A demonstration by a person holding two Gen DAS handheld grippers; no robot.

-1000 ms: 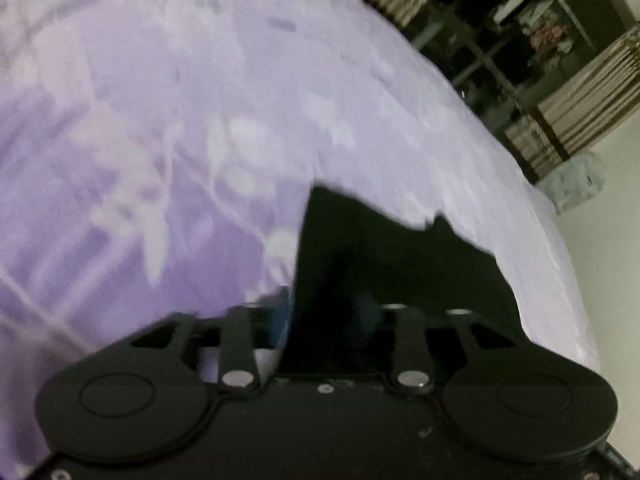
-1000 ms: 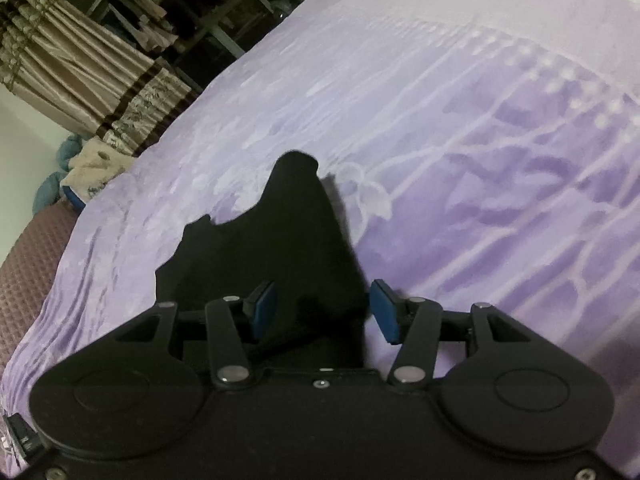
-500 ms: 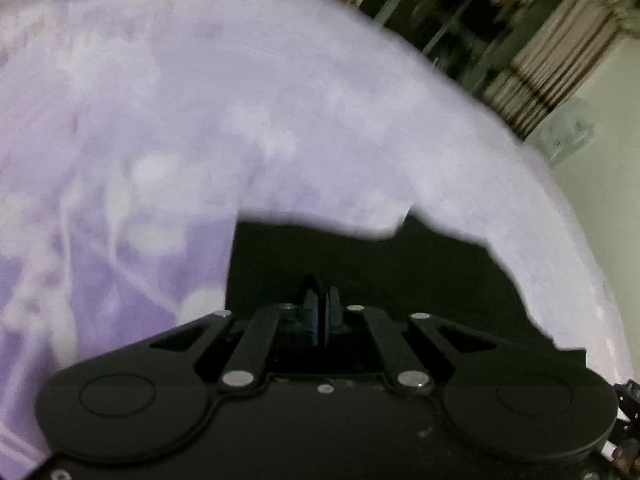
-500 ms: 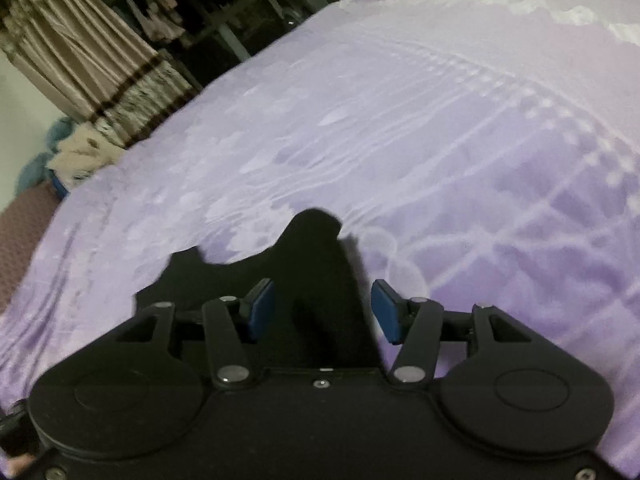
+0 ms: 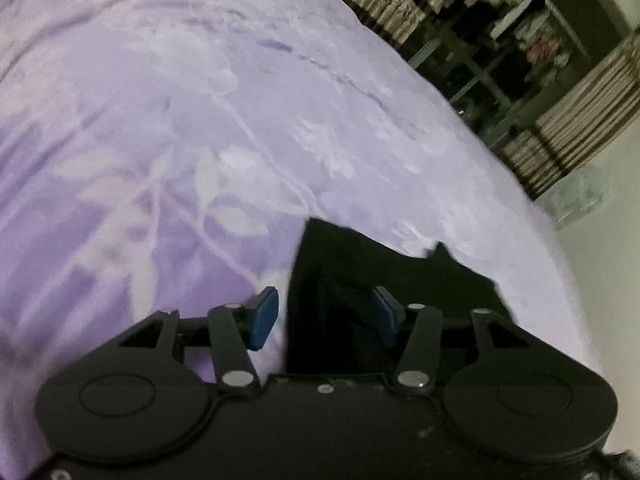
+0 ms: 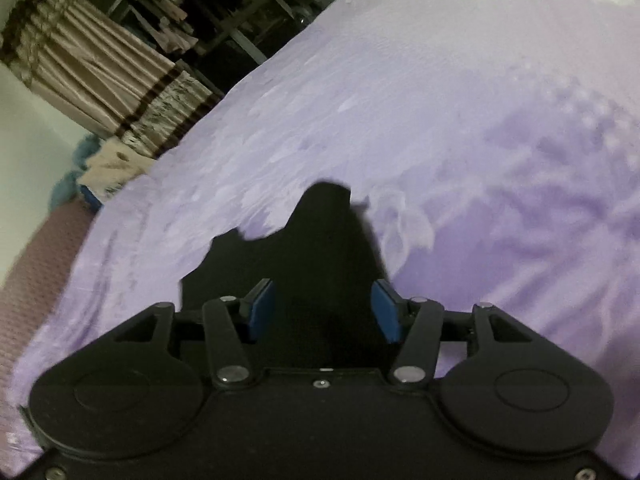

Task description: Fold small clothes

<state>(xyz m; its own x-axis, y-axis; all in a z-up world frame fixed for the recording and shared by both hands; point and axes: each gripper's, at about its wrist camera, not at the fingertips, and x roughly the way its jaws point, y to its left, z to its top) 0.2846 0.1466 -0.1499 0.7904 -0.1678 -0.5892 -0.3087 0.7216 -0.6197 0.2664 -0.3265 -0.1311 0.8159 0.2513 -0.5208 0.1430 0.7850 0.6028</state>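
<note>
A small black garment (image 5: 400,276) lies flat on a purple flowered bedspread (image 5: 200,120), close under both grippers. My left gripper (image 5: 324,316) hovers over the garment's left edge with its jaws opening. The cloth lies between the blue pads (image 5: 264,316), but they do not press it. In the right wrist view the same black garment (image 6: 320,248) shows a pointed flap reaching away from me. My right gripper (image 6: 322,314) stands open over it, pads apart, with the cloth below and between them.
The bedspread (image 6: 480,120) stretches far ahead. Striped curtains (image 5: 560,136) and dark clothes shelves (image 6: 224,12) stand beyond the bed's far edge. A heap of beige and blue cloth (image 6: 100,164) sits at the bed's corner beside a brown quilted surface (image 6: 36,260).
My left gripper was open a second ago, was shut over the black garment half a second ago, and now stands open again. The right gripper stayed open; both views dipped forward and came back.
</note>
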